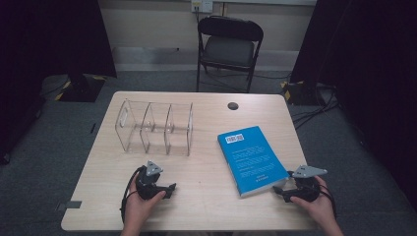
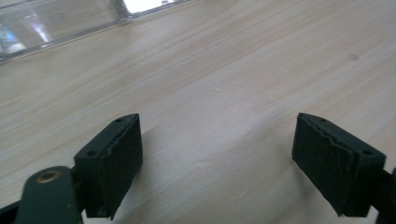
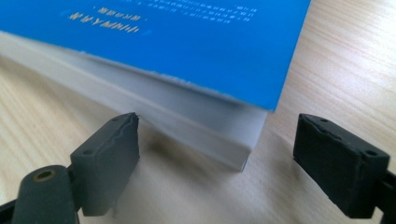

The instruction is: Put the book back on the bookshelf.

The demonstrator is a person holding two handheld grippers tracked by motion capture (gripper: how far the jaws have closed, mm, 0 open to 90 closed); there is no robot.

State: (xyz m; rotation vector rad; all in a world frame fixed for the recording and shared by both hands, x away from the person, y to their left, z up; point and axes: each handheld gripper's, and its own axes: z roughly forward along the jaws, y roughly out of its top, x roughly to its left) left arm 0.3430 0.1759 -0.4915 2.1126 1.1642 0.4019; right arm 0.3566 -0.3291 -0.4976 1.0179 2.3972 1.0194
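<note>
book (image 1: 252, 160): flat on tabletop (image 1: 206, 191), long axis running away from the person | right gripper (image 1: 281, 191): nearer, jaws spread, near corner just ahead, untouched | left gripper (image 1: 170, 187): jaws apart, empty, well away

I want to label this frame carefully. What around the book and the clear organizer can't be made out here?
- Blue book: cover print too small in the high view, blurred in the right gripper view, where the top edge cuts the cover off.
- Clear organizer: a strip at the top edge of the left gripper view; glare blurs it.
- Small dark round thing on the table: too small to identify.
</note>
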